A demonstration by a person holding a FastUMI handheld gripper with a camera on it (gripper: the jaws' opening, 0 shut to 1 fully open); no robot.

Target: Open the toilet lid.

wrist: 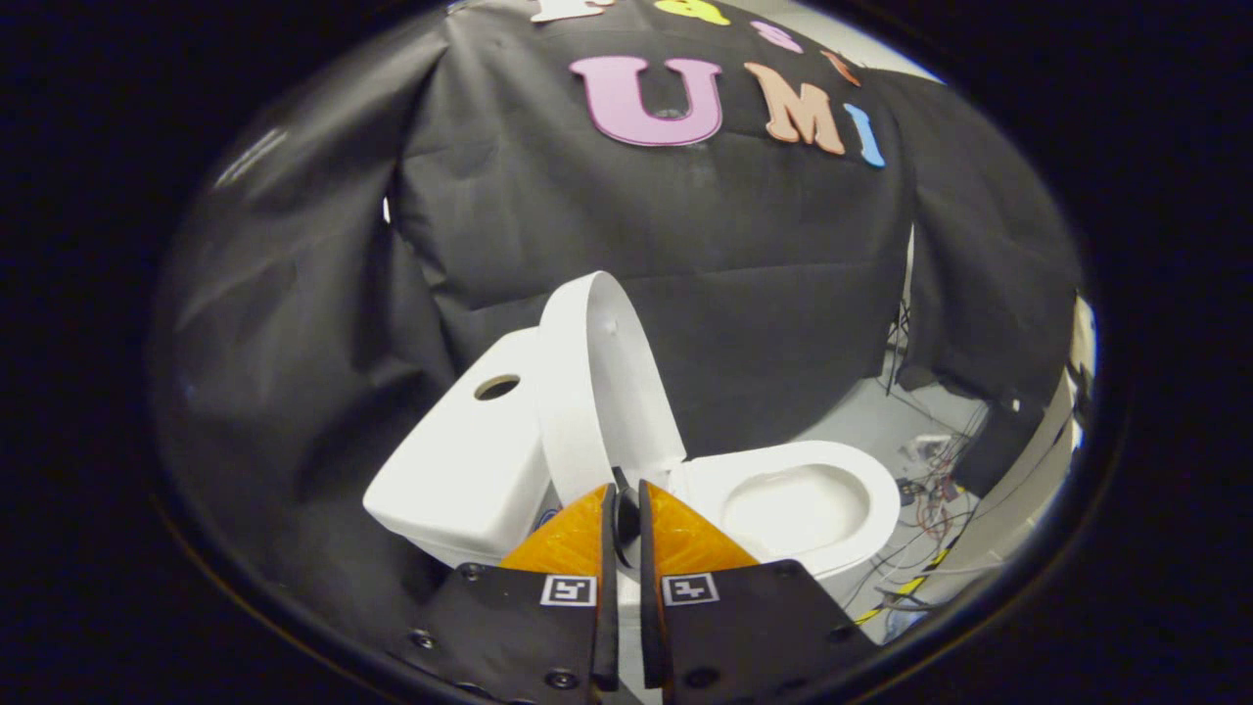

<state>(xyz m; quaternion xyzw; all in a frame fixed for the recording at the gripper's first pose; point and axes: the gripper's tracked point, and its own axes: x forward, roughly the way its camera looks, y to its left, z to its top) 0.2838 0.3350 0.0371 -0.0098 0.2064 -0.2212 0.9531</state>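
Note:
A white toilet stands ahead of me in the gripper view. Its lid (599, 392) is raised upright and leans back against the white tank (460, 470). The seat and open bowl (798, 504) lie to the right of the lid. My gripper (626, 497) sits just in front of the lid's lower edge, near the hinge. Its fingers are closed to a thin slit, and nothing is held between them. Whether the tips touch the lid I cannot tell.
The tank top has a round hole (497, 387). Black cloth walls hang close behind and to the left of the toilet. Loose cables (930, 490) lie on the pale floor to the right, beyond the bowl.

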